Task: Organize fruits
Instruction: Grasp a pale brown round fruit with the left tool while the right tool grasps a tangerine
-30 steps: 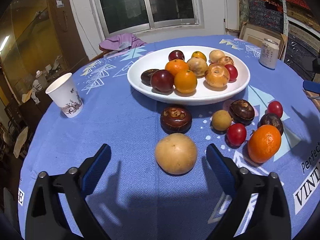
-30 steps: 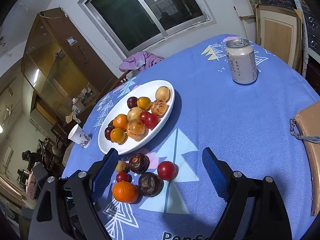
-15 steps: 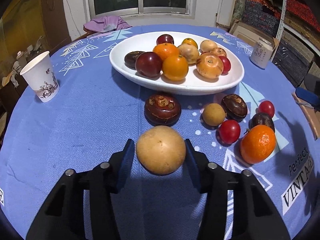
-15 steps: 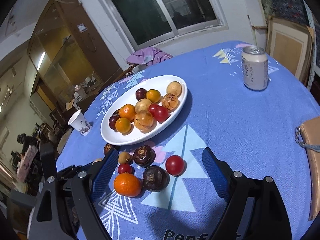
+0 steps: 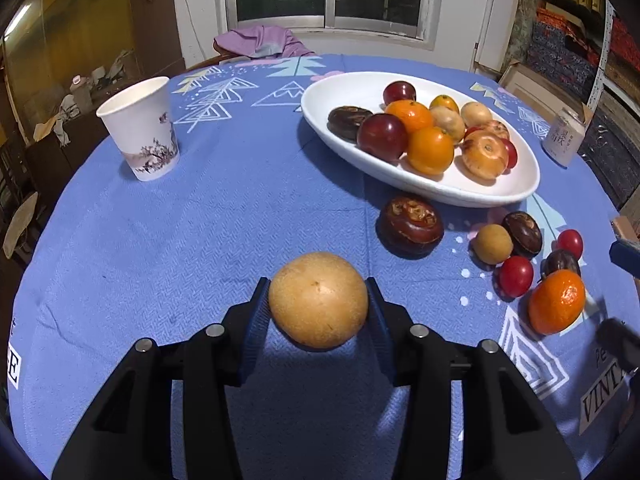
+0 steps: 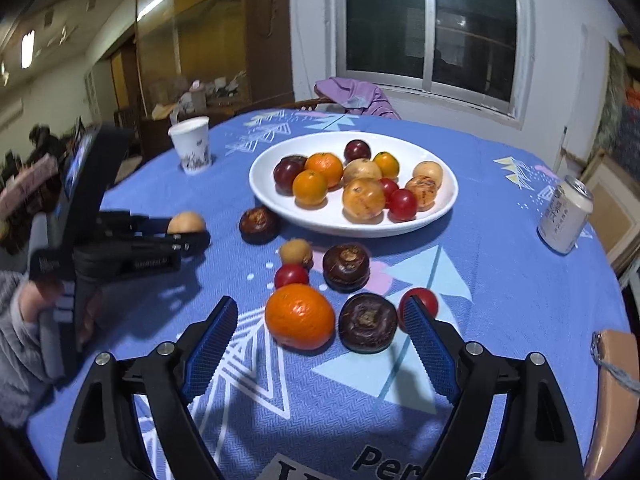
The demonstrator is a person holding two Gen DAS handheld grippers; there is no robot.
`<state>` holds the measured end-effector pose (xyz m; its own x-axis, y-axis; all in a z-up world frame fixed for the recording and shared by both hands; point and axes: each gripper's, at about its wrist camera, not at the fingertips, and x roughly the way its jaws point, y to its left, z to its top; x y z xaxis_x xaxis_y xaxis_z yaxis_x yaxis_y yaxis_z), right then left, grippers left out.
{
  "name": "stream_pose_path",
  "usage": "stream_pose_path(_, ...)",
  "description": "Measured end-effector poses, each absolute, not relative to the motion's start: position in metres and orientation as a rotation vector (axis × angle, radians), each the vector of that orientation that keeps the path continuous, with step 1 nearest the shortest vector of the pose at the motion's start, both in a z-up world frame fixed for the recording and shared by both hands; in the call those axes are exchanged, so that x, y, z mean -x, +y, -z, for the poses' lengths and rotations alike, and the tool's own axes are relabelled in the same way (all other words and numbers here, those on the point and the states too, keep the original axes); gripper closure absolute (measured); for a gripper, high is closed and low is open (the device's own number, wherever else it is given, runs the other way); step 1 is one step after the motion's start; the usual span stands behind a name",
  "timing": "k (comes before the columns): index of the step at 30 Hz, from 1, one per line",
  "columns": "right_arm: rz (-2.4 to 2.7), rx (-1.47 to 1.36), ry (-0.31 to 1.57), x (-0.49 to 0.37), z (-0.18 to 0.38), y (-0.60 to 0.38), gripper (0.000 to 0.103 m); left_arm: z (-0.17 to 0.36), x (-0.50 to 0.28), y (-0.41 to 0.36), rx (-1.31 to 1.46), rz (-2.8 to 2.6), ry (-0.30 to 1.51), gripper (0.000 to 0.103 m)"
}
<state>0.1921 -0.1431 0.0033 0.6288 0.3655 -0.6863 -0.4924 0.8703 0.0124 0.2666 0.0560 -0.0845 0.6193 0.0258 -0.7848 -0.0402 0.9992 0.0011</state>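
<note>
My left gripper [image 5: 318,300] is shut on a tan round fruit [image 5: 318,300] and holds it above the blue cloth; it also shows in the right wrist view [image 6: 186,223]. A white oval plate [image 5: 472,194] with several fruits lies ahead to the right. Loose on the cloth are a dark brown fruit [image 5: 410,226], a small tan fruit [image 5: 492,243], red fruits and an orange [image 5: 557,301]. My right gripper [image 6: 316,326] is open, its fingers either side of the orange [image 6: 299,316] and a dark fruit [image 6: 367,322].
A paper cup [image 5: 141,128] stands at the left. A drink can [image 6: 564,214] stands at the right of the plate. A tan pouch [image 6: 616,396] lies at the right table edge. A purple garment [image 5: 264,42] hangs on a chair behind the table.
My left gripper closed on the tan fruit and lifted it, swinging left. My right gripper moved down and closer to the loose fruits, staying open.
</note>
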Motion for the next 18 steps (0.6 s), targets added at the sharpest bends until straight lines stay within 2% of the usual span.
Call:
stream_pose_path(4,-0.504,0.239,0.742,-0.186,0.007,-0.127,0.029,0.087,-0.266,0.051,-0.017,-0.049,0.901,0.057)
stream_pose_path(5,-0.504,0.248,0.742,-0.185,0.009,-0.125,0.037,0.087,-0.266,0.052,-0.009,-0.045,0.903,0.057)
stream_pose_path(7,-0.509,0.258,0.751,-0.186,0.014,-0.12,0.046,0.088,-0.266,0.052,-0.002,-0.045,0.904,0.057)
stream_pose_path(11,-0.491,0.242,0.767,-0.191,0.017,-0.118,0.051,0.089,-0.266,0.05,-0.009,-0.048,0.904,0.057)
stream_pose_path(18,-0.465,0.22,0.797,-0.201,0.022,-0.117,0.053,0.089,-0.266,0.052,0.002,-0.049,0.908,0.056)
